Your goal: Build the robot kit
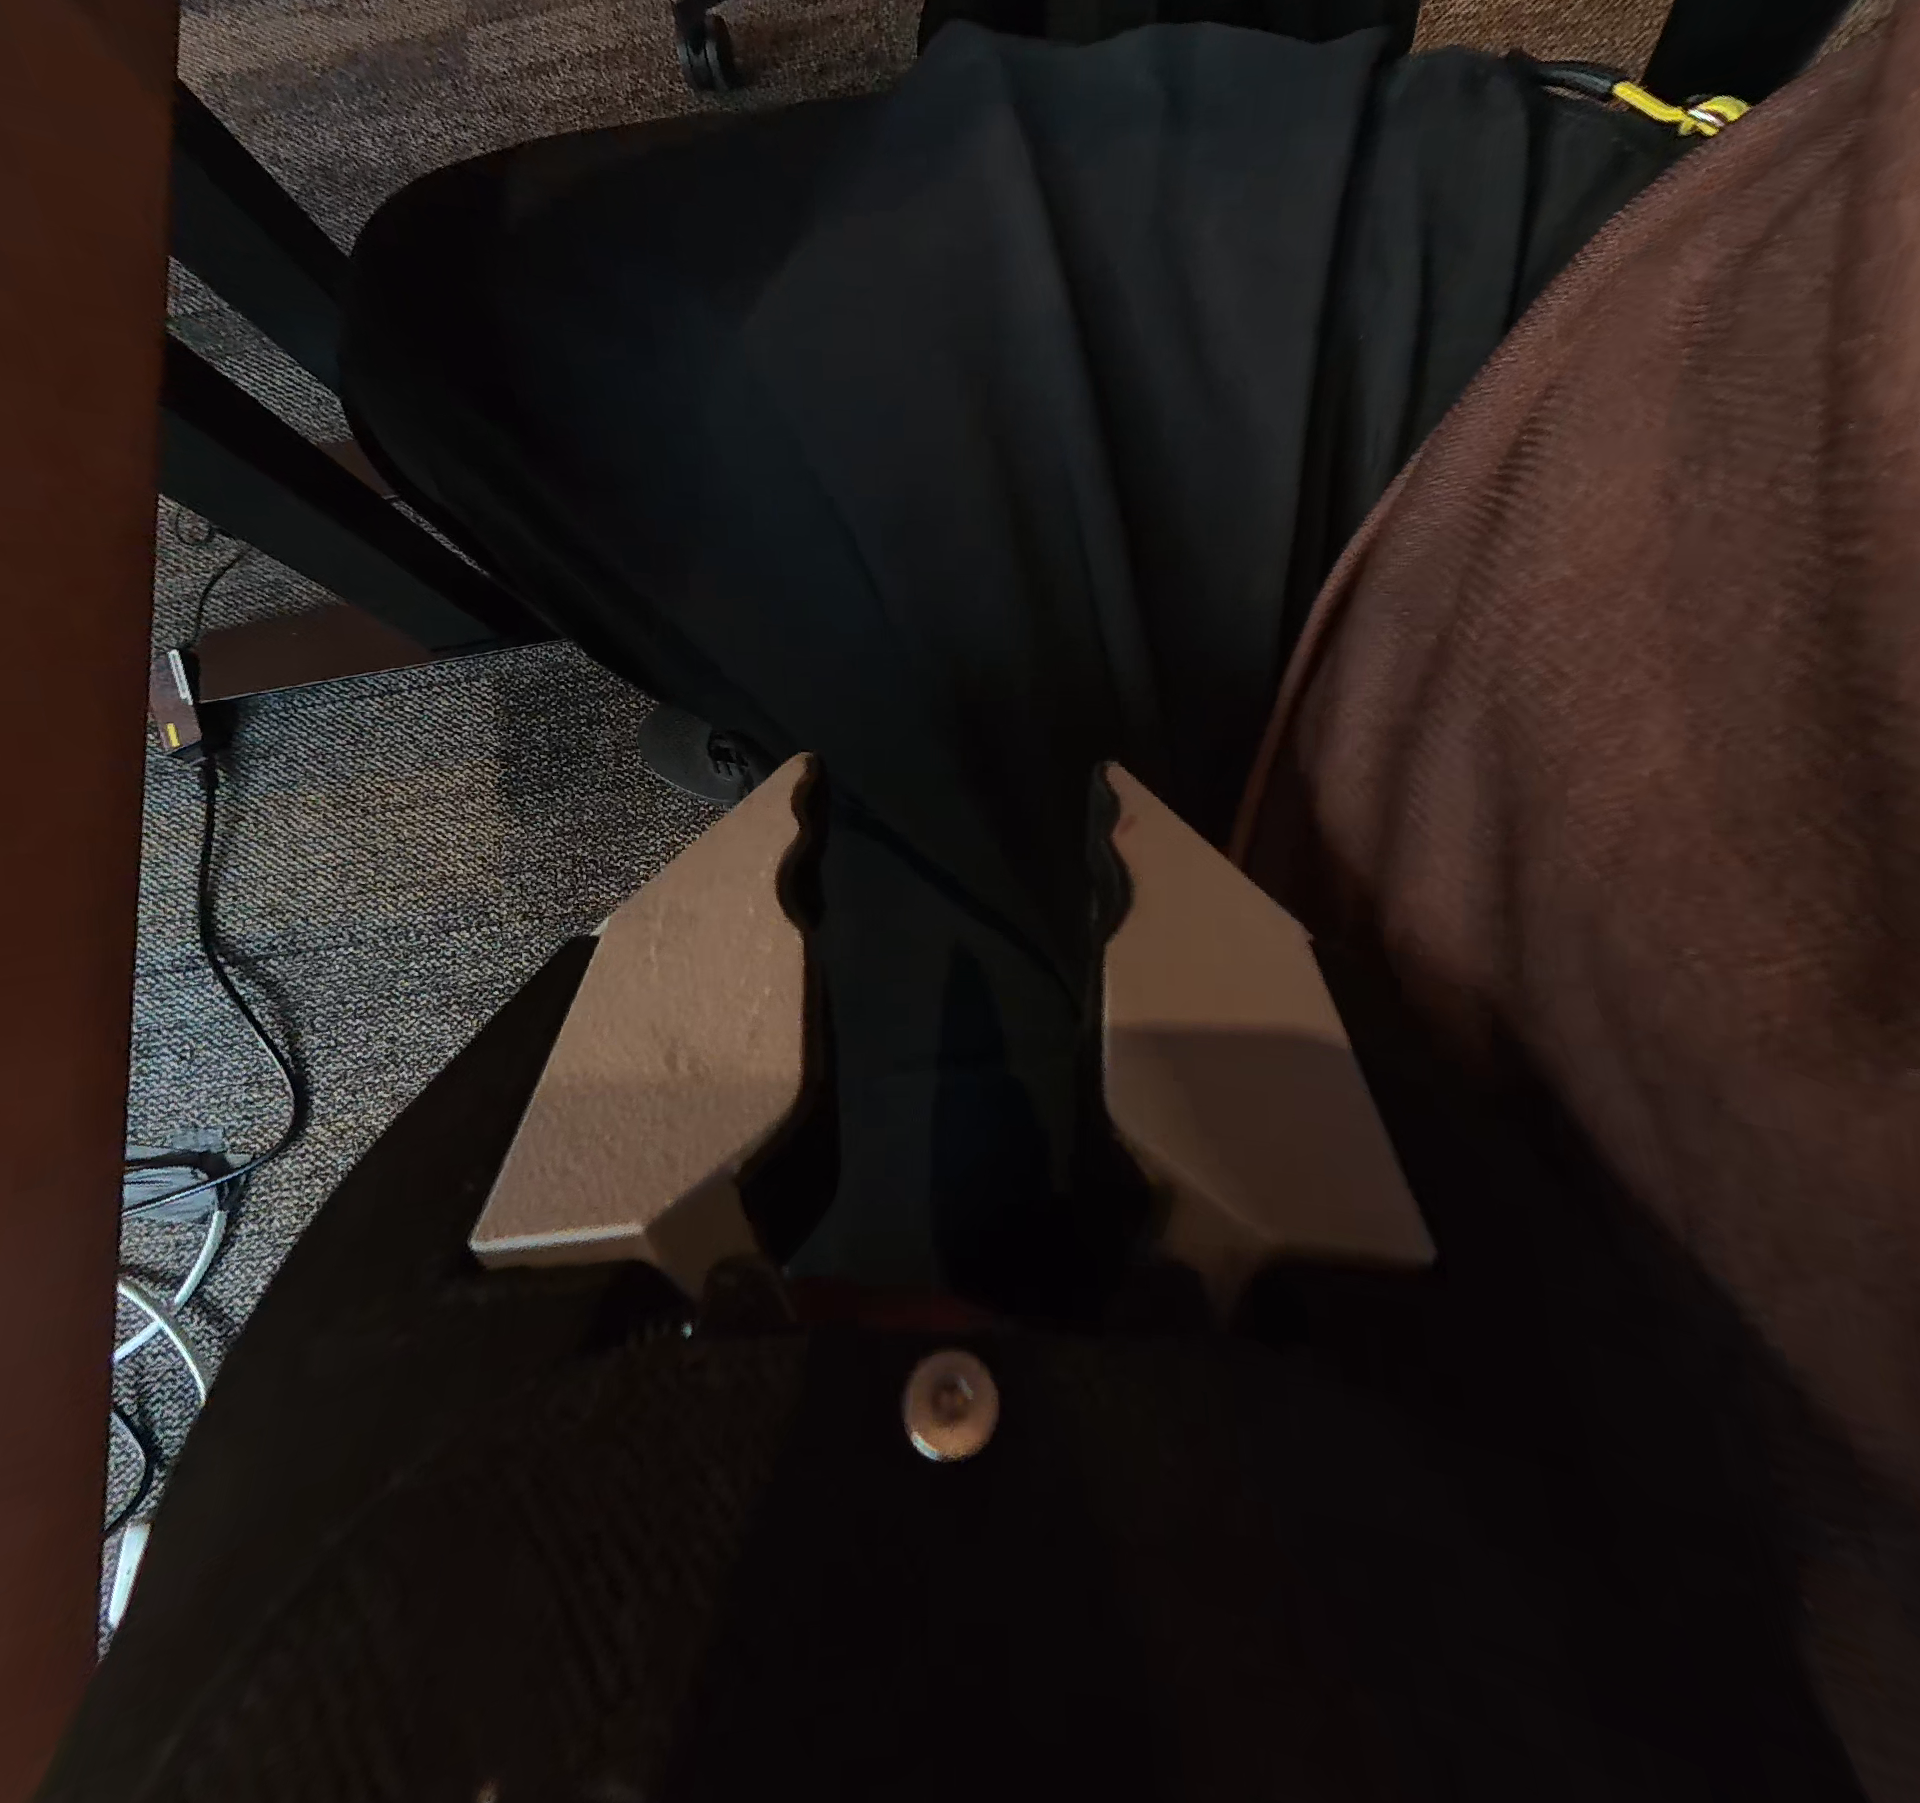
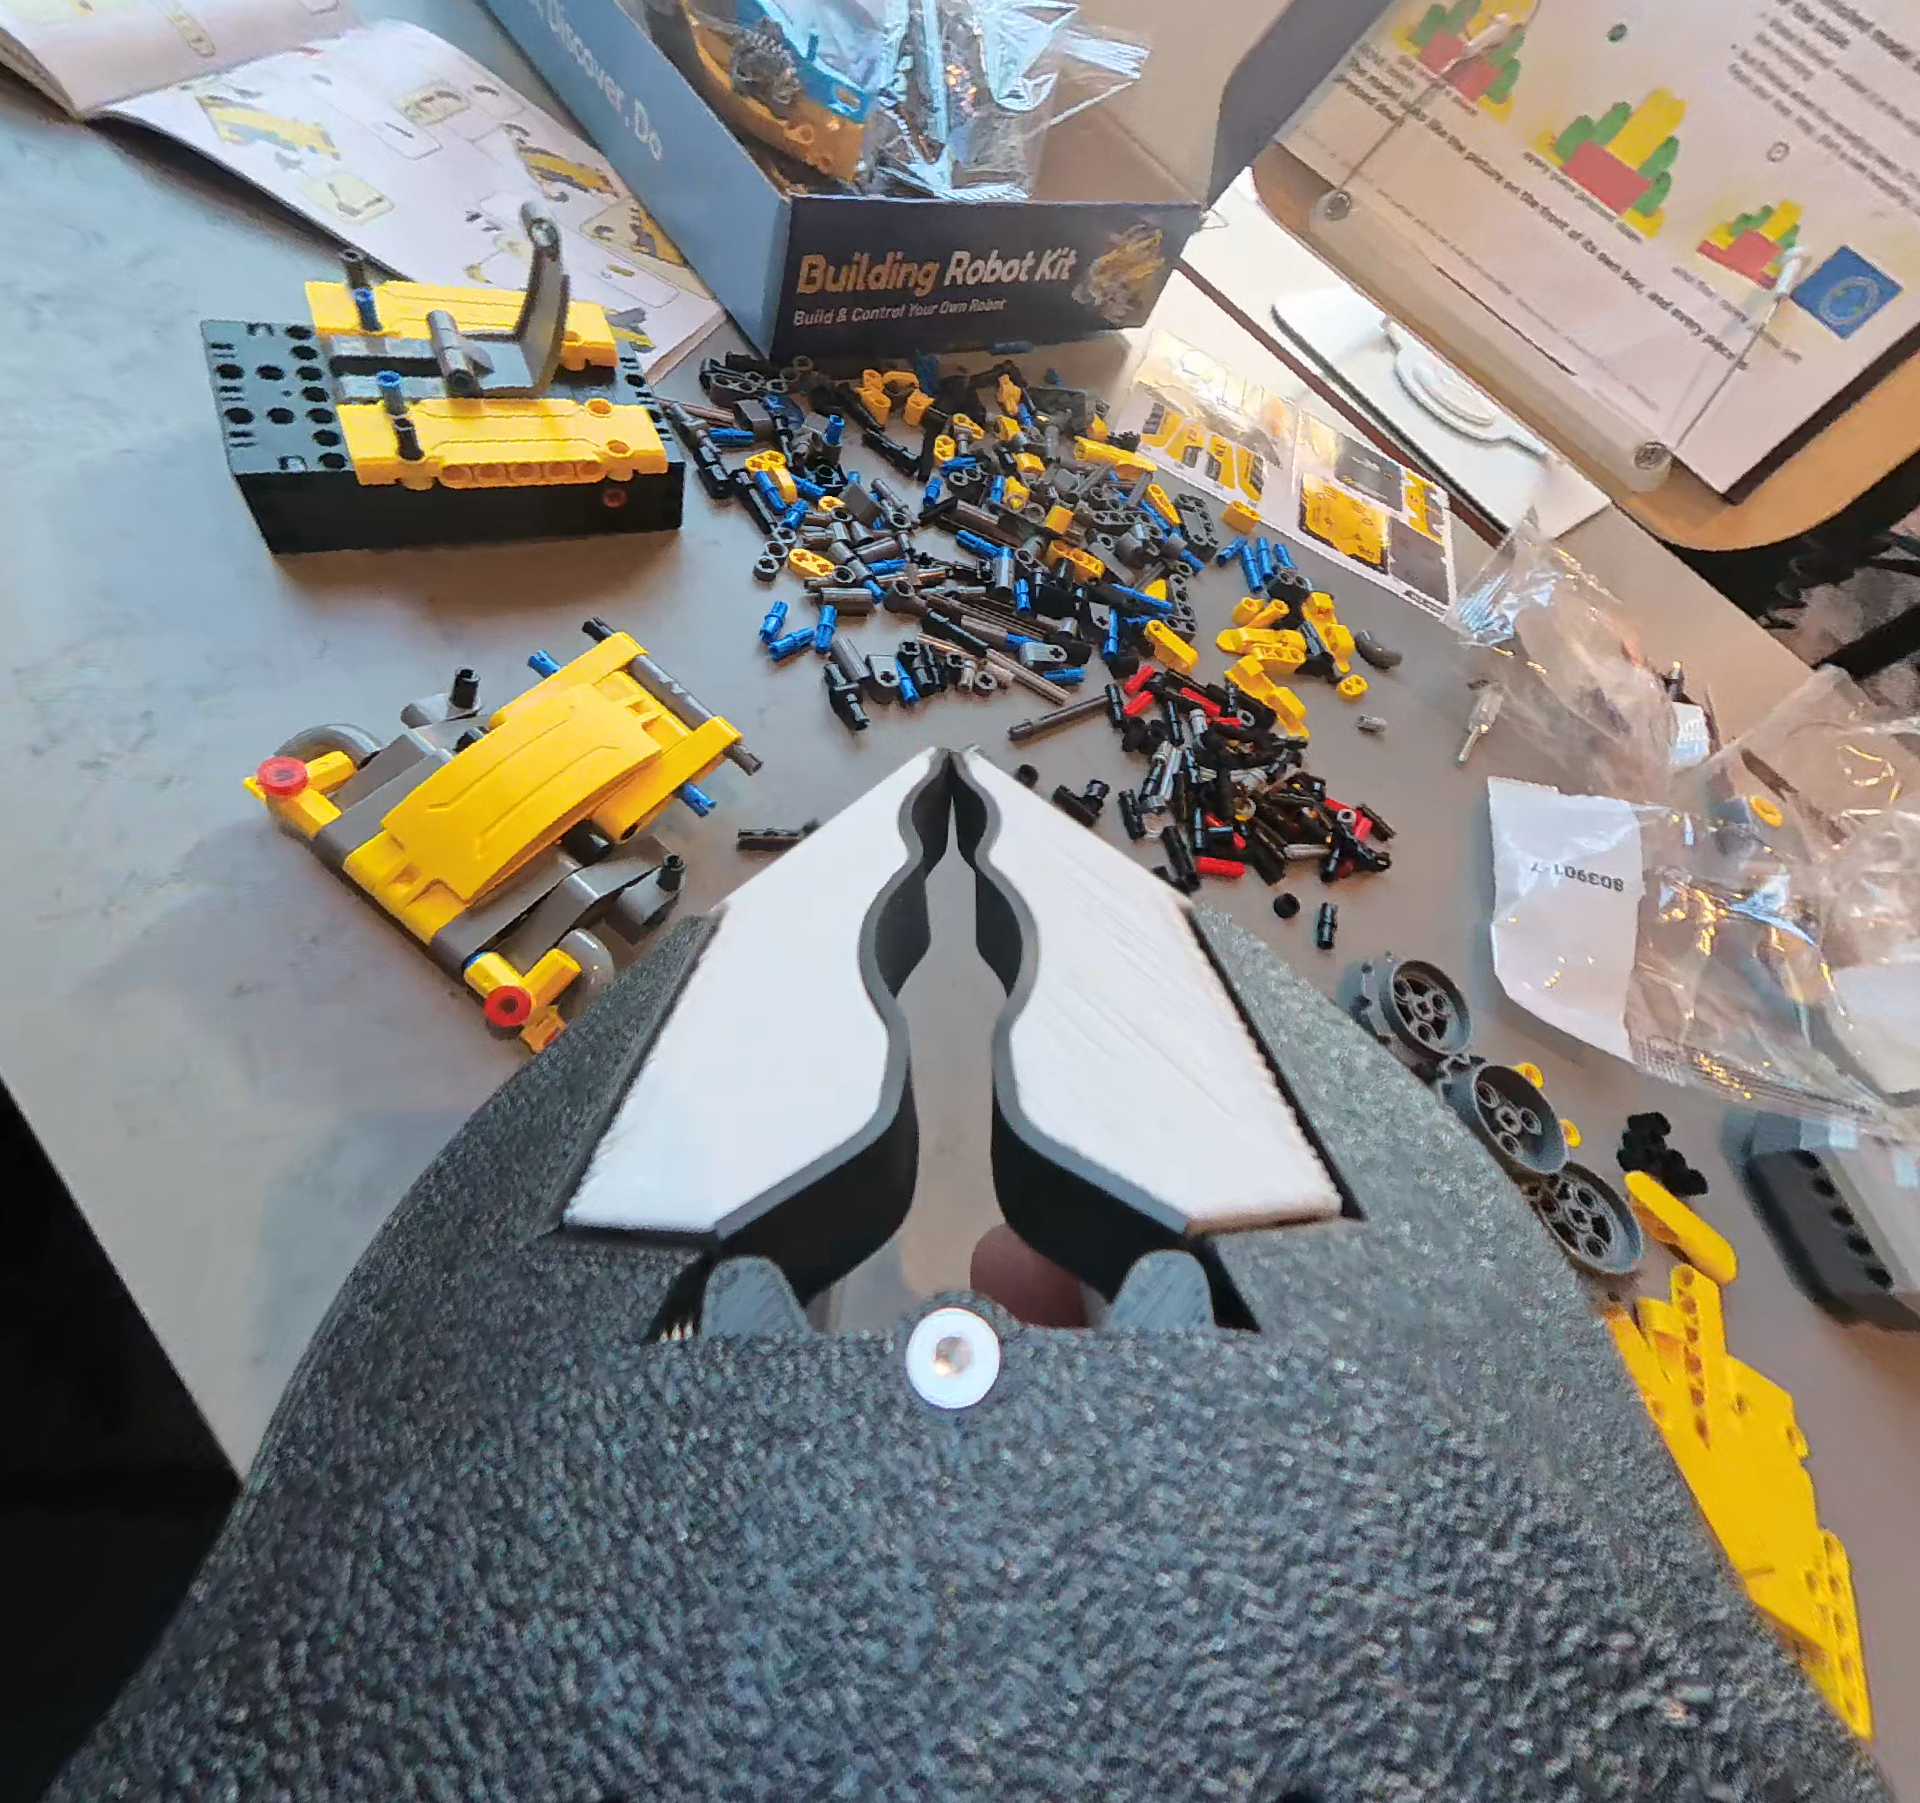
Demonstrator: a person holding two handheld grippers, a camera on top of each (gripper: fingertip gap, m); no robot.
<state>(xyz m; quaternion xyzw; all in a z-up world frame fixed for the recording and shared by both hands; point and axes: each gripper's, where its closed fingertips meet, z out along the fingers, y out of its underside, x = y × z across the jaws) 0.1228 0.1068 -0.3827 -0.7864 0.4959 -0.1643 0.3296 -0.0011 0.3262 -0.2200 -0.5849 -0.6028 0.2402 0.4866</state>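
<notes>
My right gripper (image 2: 954,758) is shut and empty, held above the grey table (image 2: 125,610). Just past its tips lies a heap of small black, blue, yellow and red building pieces (image 2: 1018,569). To its left lies a yellow and grey part-built model (image 2: 499,818). Farther back left stands a black block topped with yellow beams (image 2: 436,413). My left gripper (image 1: 956,777) is open and empty, held below the table and pointing at a person's black-trousered leg (image 1: 883,403).
A dark blue kit box (image 2: 935,267) with bagged parts stands behind the heap. An open instruction booklet (image 2: 260,91) lies far left. Grey wheels (image 2: 1496,1099), yellow beams (image 2: 1745,1441) and clear bags (image 2: 1662,870) lie at the right. Cables (image 1: 239,974) lie on the carpet. There is about 30 cm between the tips of the two grippers.
</notes>
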